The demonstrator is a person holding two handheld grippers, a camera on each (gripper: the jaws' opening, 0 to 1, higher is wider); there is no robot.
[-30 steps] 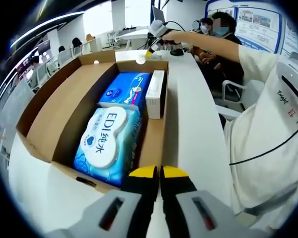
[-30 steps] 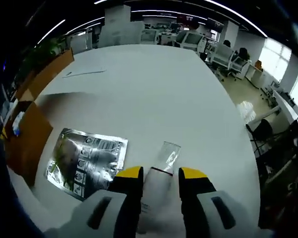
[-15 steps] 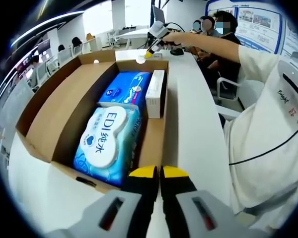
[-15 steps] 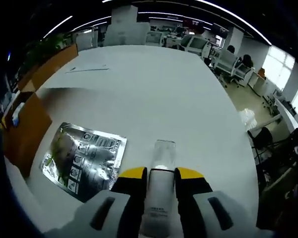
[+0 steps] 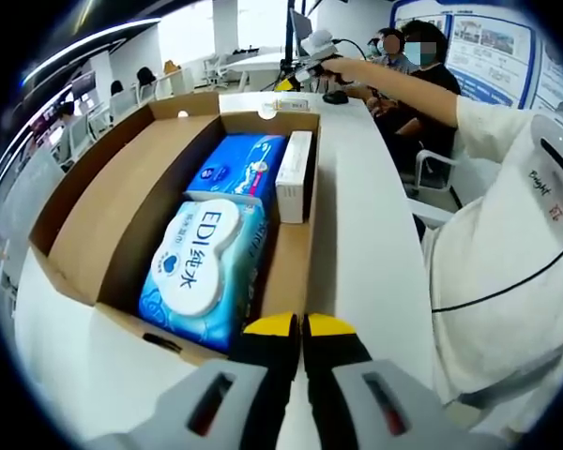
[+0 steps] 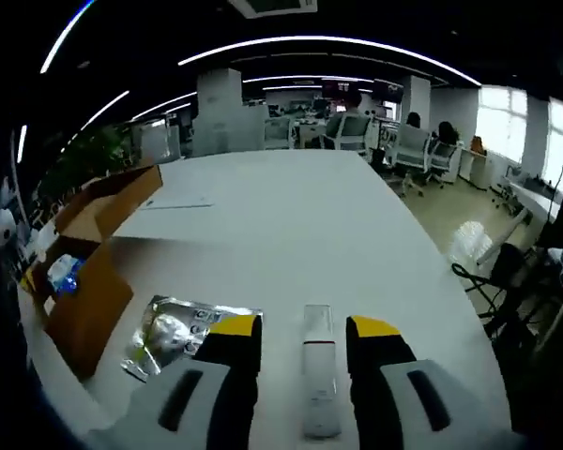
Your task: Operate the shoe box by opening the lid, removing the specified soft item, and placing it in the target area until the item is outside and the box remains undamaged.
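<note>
The brown shoe box (image 5: 103,206) lies open on the white table. Inside it are a blue wet-wipes pack (image 5: 202,267) at the near end, a second blue pack (image 5: 239,167) behind it and a slim white carton (image 5: 294,176) along the right wall. My left gripper (image 5: 300,326) is shut on nothing, hovering just off the box's near right corner. My right gripper (image 6: 305,328) is open, and a white tube (image 6: 317,375) lies on the table between its jaws. A silver foil pouch (image 6: 183,333) rests to the tube's left. Beyond the box, the right gripper (image 5: 308,52) hangs above the table.
A person's sleeve and white shirt (image 5: 507,244) fill the right side beside the table. Seated people (image 5: 403,56) are at the far end. The box's corner (image 6: 84,300) shows at the left of the right gripper view. A sheet of paper (image 6: 174,202) lies farther off.
My right gripper has opened and let go of the white tube, which now lies on the table; the gripper has lifted and tilted up. The left gripper has stayed still.
</note>
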